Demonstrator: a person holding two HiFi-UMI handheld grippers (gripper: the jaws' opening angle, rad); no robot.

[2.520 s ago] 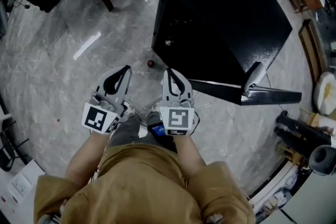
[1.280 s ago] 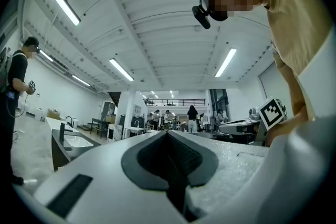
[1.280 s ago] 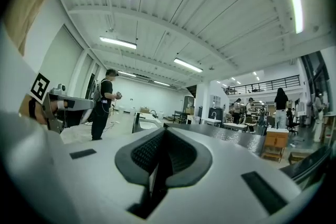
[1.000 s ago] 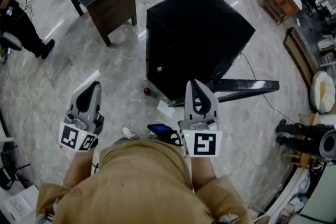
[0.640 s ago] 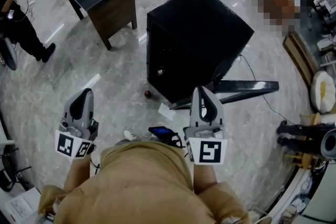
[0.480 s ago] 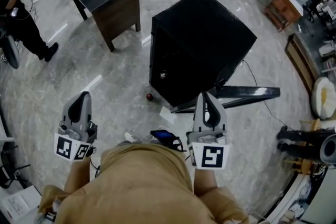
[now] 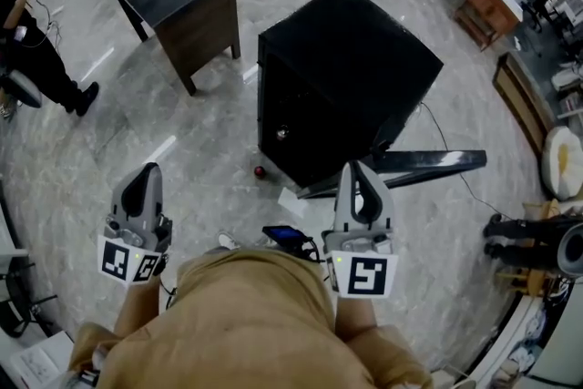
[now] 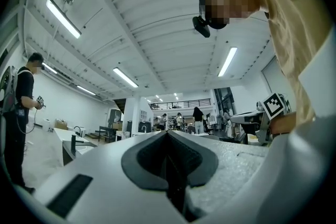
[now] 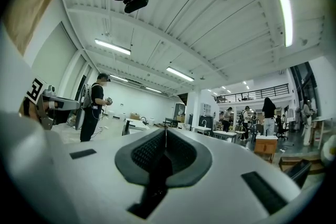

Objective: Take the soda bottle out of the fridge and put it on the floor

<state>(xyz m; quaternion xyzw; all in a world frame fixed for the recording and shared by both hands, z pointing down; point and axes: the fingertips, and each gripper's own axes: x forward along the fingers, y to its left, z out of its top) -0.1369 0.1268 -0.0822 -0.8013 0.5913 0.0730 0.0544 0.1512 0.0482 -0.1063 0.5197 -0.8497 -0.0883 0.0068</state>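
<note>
In the head view, the white left gripper (image 7: 148, 170) and white right gripper (image 7: 359, 168) are held level before the standing person, apparently parked because nothing is carried. The boxy black fridge (image 7: 346, 77) stands ahead, with what seems its open door (image 7: 428, 164) swung to the right. A small red-topped object (image 7: 260, 170), possibly the soda bottle seen from above, stands on the grey marble floor (image 7: 182, 159) just beside the fridge, well ahead of both claws. In the left gripper view, the jaws are pressed together on nothing, and no bottle is shown. In the right gripper view, the jaws likewise meet, empty.
</note>
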